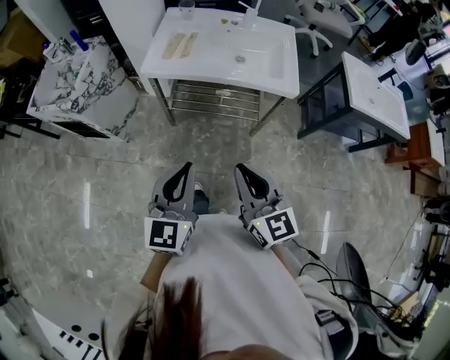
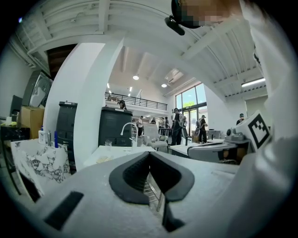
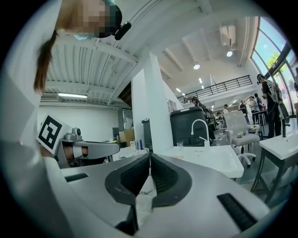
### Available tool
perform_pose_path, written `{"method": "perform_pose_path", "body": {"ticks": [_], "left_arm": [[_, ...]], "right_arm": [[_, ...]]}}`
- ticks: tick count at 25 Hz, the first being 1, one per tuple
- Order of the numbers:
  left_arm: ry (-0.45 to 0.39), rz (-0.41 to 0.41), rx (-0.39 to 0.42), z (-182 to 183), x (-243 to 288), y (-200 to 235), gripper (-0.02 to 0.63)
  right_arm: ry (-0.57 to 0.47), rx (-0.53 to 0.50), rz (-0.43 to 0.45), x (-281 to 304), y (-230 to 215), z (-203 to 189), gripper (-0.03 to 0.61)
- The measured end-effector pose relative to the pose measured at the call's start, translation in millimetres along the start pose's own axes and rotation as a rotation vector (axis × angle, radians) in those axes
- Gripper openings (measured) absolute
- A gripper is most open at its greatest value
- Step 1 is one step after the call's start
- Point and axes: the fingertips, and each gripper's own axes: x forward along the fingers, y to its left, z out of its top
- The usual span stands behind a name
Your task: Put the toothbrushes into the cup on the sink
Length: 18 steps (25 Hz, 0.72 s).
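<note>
A white sink stands ahead of me across the floor. Two pale toothbrushes lie flat on its left ledge. A clear cup stands at its back left corner, near the faucet. My left gripper and right gripper are held side by side close to my body, well short of the sink. Both are shut with nothing between the fingers. In the left gripper view the cup and the sink show beyond the jaws. The right gripper view shows the cup and the sink too.
A marble-patterned cabinet with bottles on top stands left of the sink. A second white sink on a dark frame stands to the right. A metal rack sits under the near sink. Cables lie on the floor at right.
</note>
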Motion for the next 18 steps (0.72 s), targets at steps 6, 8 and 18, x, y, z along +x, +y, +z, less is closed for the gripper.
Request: {"method": "perform_pose_path", "body": {"ticks": [6, 8, 18], "left_arm": [[-0.009, -0.022, 0.024, 13, 23, 53, 0.015], [-0.015, -0.02, 0.021, 14, 27, 68, 0.015], [0.007, -0.027, -0.017, 3, 39, 111, 0.015]], "right_arm": [[0.006, 0.005, -0.033, 54, -3, 7, 0.017], [0.001, 0.022, -0.05, 69, -3, 7, 0.017], [0.034, 0.02, -0.085, 114, 4, -1, 0.017]]}}
